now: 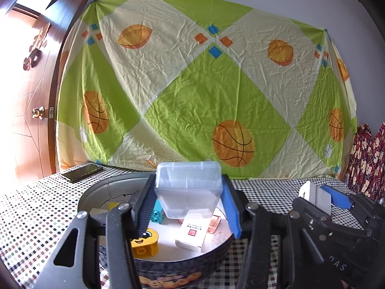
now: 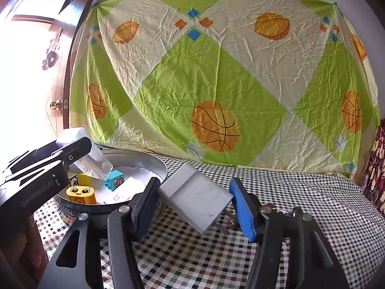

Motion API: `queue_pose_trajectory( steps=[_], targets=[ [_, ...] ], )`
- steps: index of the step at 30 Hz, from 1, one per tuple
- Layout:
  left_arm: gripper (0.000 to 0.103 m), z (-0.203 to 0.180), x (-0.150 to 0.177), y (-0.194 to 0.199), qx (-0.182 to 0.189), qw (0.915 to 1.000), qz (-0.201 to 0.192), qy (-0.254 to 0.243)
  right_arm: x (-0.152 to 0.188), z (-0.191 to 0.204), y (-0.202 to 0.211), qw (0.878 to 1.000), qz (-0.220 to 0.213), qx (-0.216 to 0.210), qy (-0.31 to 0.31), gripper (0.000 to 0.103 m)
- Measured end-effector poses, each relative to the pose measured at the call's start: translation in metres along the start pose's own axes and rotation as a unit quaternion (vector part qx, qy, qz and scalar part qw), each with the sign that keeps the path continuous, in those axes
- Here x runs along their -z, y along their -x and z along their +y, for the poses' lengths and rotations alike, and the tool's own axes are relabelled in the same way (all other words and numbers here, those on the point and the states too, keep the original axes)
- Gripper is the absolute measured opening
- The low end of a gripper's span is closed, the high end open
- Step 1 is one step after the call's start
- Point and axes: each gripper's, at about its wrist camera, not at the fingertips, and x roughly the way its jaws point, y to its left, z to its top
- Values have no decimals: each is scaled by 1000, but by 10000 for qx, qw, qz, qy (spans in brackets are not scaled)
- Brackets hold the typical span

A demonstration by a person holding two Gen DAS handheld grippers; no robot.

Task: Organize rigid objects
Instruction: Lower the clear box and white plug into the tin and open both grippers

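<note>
The left gripper (image 1: 189, 200) is clamped part-way open on a clear plastic box (image 1: 189, 187), one finger pressed to each side wall, holding it aloft over the round tin (image 1: 96, 192) that contains a yellow smiley block (image 1: 146, 242), a blue block (image 1: 158, 213) and a white carton (image 1: 192, 233). The right gripper (image 2: 195, 202) grips a flat grey rectangular case (image 2: 196, 198) tilted between its black and blue fingers, held above the checked tablecloth (image 2: 300, 192) just right of the tin. A dark phone (image 1: 81, 172) lies on the cloth beyond the tin.
</note>
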Motion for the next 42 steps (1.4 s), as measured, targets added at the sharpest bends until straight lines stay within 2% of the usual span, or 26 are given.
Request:
queue_pose_trajectory(
  steps=[12, 21, 30, 39, 42],
  targets=[
    [51, 33, -6, -8, -62, 9997, 128, 177, -7, 28, -15, 9992, 95, -240, 315, 62],
    [51, 75, -18, -27, 19, 9977, 480, 479, -36, 42, -44, 9963, 266, -813, 86, 62],
    [51, 102, -27, -68, 236, 9905, 1184, 653, -46, 58, -111, 9859, 982, -1354, -37, 62],
    [51, 118, -15, -107, 96, 9809, 1806, 719, -37, 60, -149, 9779, 1409, -1543, -103, 62],
    [55, 121, -12, -109, -24, 9801, 1835, 761, -34, 61, -151, 9758, 1434, -1645, -139, 63]
  ],
)
